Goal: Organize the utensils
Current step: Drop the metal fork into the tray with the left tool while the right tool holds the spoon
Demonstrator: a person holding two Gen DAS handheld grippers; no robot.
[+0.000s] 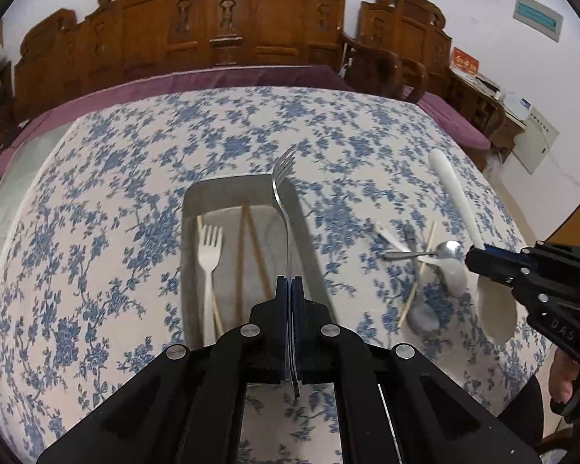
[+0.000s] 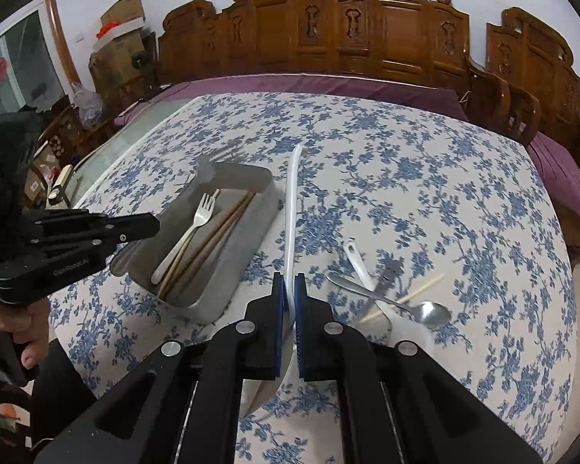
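Left claw (image 1: 290, 282) is clamped on metal fork (image 1: 284, 208), held lengthwise directly over the grey tray (image 1: 228, 193), axes matched. Right claw (image 2: 289, 290) is gripping white ladle (image 2: 292, 208); tray is seen to its left on the worktop (image 2: 425, 193).

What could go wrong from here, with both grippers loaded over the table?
1. The left gripper pinches the metal fork low on its handle, so the long free end may pivot or slip.
2. The right gripper holds the white ladle the same way, near its bowl; the handle could clip the tray wall.
3. Both head for one narrow tray: they may collide.
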